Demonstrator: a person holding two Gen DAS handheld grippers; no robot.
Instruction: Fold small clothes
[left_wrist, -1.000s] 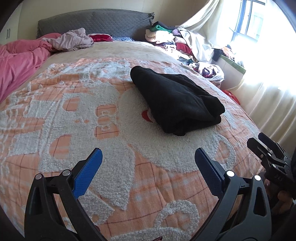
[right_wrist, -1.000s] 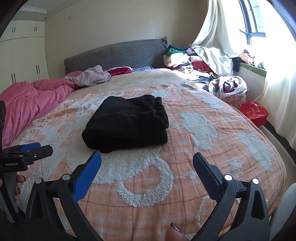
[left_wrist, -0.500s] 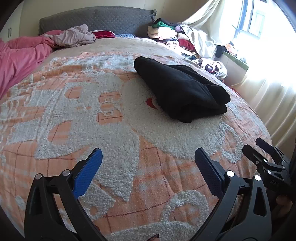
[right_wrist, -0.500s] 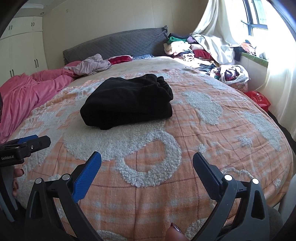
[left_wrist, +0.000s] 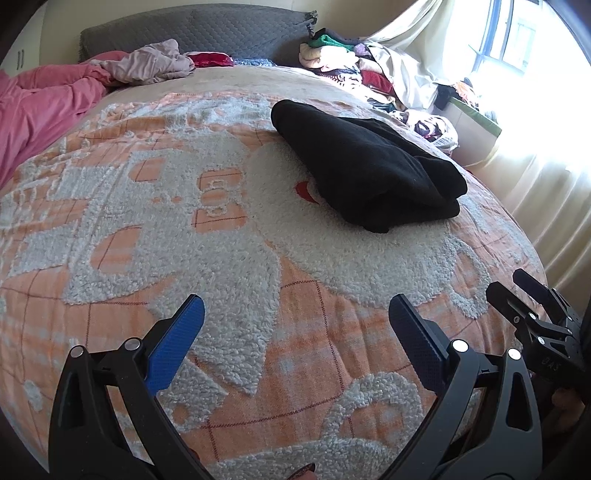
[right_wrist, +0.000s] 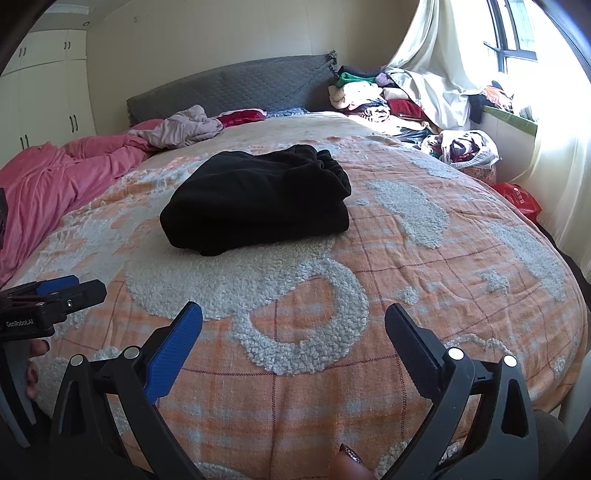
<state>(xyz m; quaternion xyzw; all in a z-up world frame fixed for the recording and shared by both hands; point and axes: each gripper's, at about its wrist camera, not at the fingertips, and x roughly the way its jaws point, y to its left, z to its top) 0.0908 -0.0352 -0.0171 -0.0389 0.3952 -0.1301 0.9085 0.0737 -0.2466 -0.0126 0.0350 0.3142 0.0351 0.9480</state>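
Left wrist view: the left gripper (left_wrist: 295, 314) is hovering low over the orange-and-white fuzzy blanket (left_wrist: 229, 258) with its tongs spread wide, nothing between them. The folded black garment (left_wrist: 365, 173) sits on the blanket well ahead of the tongs and off to their right, not touching them. The right gripper (left_wrist: 517, 288) pokes in at the far right edge, tongs apart too, and empty. Way past the tongs there's a pink duvet (left_wrist: 44, 107) on the left and a pile of clothes (left_wrist: 354, 62) by the headboard. Right wrist view: the right gripper (right_wrist: 293, 317) is also held low over the blanket (right_wrist: 369, 295), tongs wide apart and holding nothing. The black garment (right_wrist: 258, 195) lies ahead and a bit left of the tongs, well clear of them. The left gripper (right_wrist: 70, 290) sticks in from the left edge. Far right of the tongs, beside the bed, a bag (right_wrist: 465, 151) is stuffed with clothes.
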